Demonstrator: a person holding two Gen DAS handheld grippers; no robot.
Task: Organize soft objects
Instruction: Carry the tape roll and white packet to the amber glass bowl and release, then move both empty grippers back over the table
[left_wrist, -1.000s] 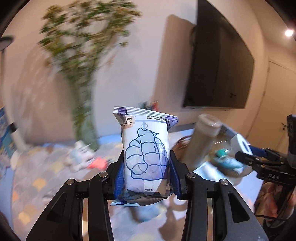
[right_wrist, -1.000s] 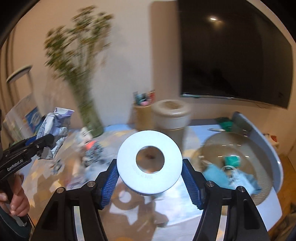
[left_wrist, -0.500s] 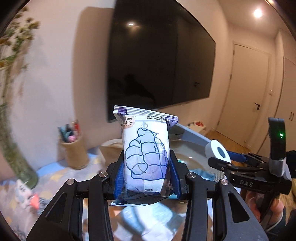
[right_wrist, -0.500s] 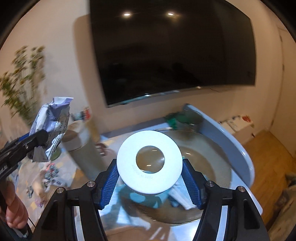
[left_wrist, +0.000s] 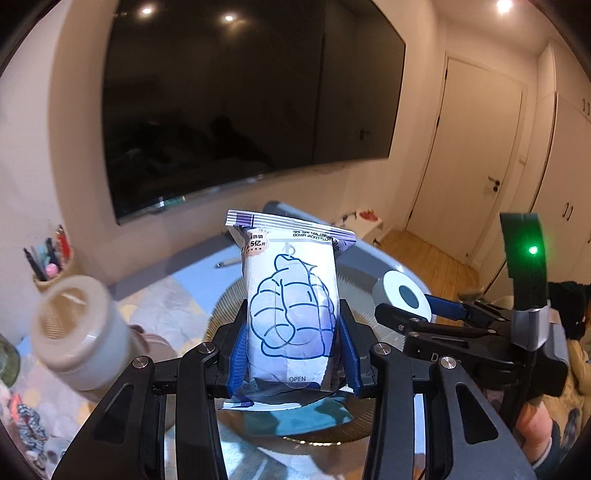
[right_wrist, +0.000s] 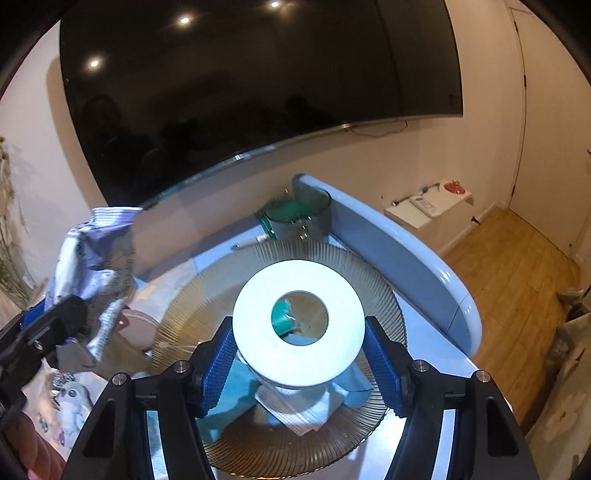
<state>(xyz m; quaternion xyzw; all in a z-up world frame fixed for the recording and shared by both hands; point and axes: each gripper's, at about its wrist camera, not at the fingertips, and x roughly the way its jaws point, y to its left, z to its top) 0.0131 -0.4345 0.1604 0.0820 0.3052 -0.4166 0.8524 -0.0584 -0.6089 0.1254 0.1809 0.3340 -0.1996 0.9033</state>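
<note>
My left gripper (left_wrist: 293, 350) is shut on a white and purple wipes pack (left_wrist: 291, 306) with a blue jacket drawing, held upright above a ribbed glass plate (left_wrist: 231, 299). My right gripper (right_wrist: 299, 354) is shut on a white tape roll (right_wrist: 299, 325), held over the same plate (right_wrist: 373, 280). Blue and white cloths (right_wrist: 306, 406) lie on the plate under the roll. The right gripper with the roll (left_wrist: 402, 299) shows at the right in the left wrist view. In the right wrist view the left gripper (right_wrist: 55, 321) with the crumpled pack (right_wrist: 96, 266) is at the left.
A cream jar (left_wrist: 77, 332) and a pen holder (left_wrist: 50, 258) stand at the left. A glass mug with a green thing (right_wrist: 299, 214) sits behind the plate by the table's raised blue rim (right_wrist: 406, 258). A large dark screen (right_wrist: 258, 81) hangs on the wall. Small toys (right_wrist: 70, 398) lie lower left.
Both grippers have swung right, away from the vase of branches, and now hang over the ribbed plate. Each keeps the same hold on its object.
</note>
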